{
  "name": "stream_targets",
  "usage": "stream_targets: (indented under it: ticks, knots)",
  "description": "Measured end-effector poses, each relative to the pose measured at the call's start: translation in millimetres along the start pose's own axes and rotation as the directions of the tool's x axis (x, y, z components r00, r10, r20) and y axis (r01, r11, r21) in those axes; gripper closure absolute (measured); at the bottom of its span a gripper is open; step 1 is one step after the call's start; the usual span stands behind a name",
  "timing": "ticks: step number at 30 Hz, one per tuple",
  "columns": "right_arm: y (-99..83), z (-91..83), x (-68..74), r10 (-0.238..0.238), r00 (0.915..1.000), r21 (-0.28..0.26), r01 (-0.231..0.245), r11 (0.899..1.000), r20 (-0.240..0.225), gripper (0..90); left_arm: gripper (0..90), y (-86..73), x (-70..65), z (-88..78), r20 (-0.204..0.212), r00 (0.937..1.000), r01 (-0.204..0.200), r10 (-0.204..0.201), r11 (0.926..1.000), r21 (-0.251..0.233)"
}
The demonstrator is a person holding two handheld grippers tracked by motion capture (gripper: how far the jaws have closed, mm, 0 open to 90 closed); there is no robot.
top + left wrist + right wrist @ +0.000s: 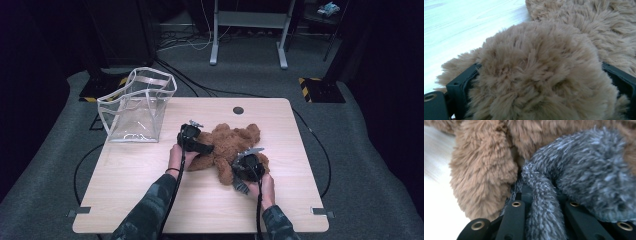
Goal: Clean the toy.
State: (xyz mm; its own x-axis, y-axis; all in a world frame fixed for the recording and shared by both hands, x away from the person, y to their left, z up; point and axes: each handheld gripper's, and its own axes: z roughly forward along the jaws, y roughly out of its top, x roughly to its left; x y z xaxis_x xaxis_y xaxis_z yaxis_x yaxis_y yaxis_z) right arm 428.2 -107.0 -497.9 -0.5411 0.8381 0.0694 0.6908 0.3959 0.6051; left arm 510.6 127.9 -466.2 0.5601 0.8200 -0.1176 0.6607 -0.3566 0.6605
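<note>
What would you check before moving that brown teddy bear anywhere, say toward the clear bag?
1. Left gripper holding the teddy bear: ok, brown fur bulges between its jaws in the left gripper view.
2. Right gripper holding something: ok, jaws closed on a strip of grey knit fabric at the bear.
3. Whether the grey fabric is fixed to the bear: cannot tell.
4. Clear bag upright, mouth open: ok.
5. Table between bear and bag free of obstacles: ok.
</note>
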Motion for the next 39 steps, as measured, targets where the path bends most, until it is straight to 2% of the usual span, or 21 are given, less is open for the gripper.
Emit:
stream_targets:
  ticks: [2,3,8,9,12,15,18,21,24,26,27,29,31,33,36,38,39]
  knots:
    - [2.5,-3.2,0.9,-0.012,0.9999,0.028,0.012,1.000,-0.004,78.1,4.9,-0.6,0.3,-0.2,0.003,1.0000,0.004,-0.004,1.0000,-0.003]
    - [5.7,-10.1,0.9,-0.022,0.9997,0.029,0.022,0.999,-0.006,78.0,5.0,-0.9,0.6,-0.4,0.004,1.0000,0.002,-0.002,1.0000,-0.003]
    - [24.3,-43.9,3.5,-0.027,0.9992,-0.092,0.024,0.995,-0.030,77.5,5.0,-1.4,1.6,-0.2,0.009,0.9999,0.007,-0.007,1.0000,-0.002]
    - [30.4,-50.1,4.4,-0.038,0.9990,-0.136,0.035,0.990,-0.022,77.5,5.0,-1.4,1.3,-0.1,0.007,1.0000,0.006,-0.005,1.0000,-0.005]
    - [43.7,-55.4,3.1,-0.036,0.9994,-0.194,0.035,0.980,0.002,77.4,5.0,-1.8,0.6,-0.2,0.005,1.0000,0.001,-0.001,1.0000,-0.006]
    - [47.7,-39.5,1.2,-0.008,0.9999,-0.167,0.006,0.986,-0.011,77.6,5.0,-1.8,0.3,0.0,0.004,1.0000,-0.003,0.003,1.0000,-0.003]
    - [38.4,-22.3,1.2,0.000,0.9999,-0.129,-0.001,0.992,-0.010,78.0,5.0,-2.5,-1.8,-0.3,-0.002,0.9998,-0.022,0.022,0.9997,0.006]
    - [29.6,-19.2,0.2,0.009,0.9997,-0.116,-0.012,0.993,-0.023,78.4,4.9,-3.7,-2.7,0.1,-0.005,0.9998,-0.020,0.020,0.9998,-0.005]
    - [20.1,-13.0,1.3,-0.007,0.9998,-0.064,0.005,0.998,-0.020,78.4,5.0,-3.9,-2.8,-0.2,-0.004,0.9998,-0.019,0.019,0.9998,-0.003]
    - [10.4,-2.8,1.9,-0.012,0.9997,0.004,0.012,1.000,-0.020,78.4,4.9,-4.5,-1.8,0.0,-0.002,0.9999,-0.012,0.012,0.9999,-0.008]
    - [5.3,1.4,2.0,-0.012,0.9996,0.012,0.012,1.000,-0.027,78.3,5.0,-4.4,-1.4,-0.2,0.000,0.9999,-0.017,0.017,0.9999,-0.005]
    - [1.9,0.3,1.3,-0.007,0.9994,-0.002,0.007,1.000,-0.033,78.3,5.0,-4.4,-1.3,-0.3,0.001,0.9999,-0.014,0.014,0.9999,-0.006]
    - [5.7,-6.1,1.9,-0.004,0.9991,0.004,0.004,1.000,-0.042,78.0,5.0,-4.5,-0.3,-0.6,0.006,0.9999,-0.012,0.012,0.9999,-0.005]
    - [10.4,-14.6,2.7,-0.006,0.9988,-0.013,0.005,1.000,-0.048,78.0,5.0,-4.7,0.7,-0.8,0.009,0.9999,-0.009,0.009,1.0000,-0.004]
    - [22.2,-33.8,6.1,-0.012,0.9992,-0.082,0.009,0.997,-0.039,78.0,5.0,-5.2,1.2,-0.1,0.011,0.9999,-0.004,0.004,0.9999,-0.011]
    - [32.7,-46.5,6.4,-0.033,0.9989,-0.148,0.027,0.989,-0.034,77.9,5.0,-4.9,0.5,-0.1,0.012,0.9999,-0.004,0.004,1.0000,-0.008]
    - [37.5,-49.8,6.8,-0.026,0.9987,-0.171,0.018,0.985,-0.044,77.9,5.0,-4.9,0.2,0.1,0.011,0.9999,-0.002,0.002,0.9999,-0.011]
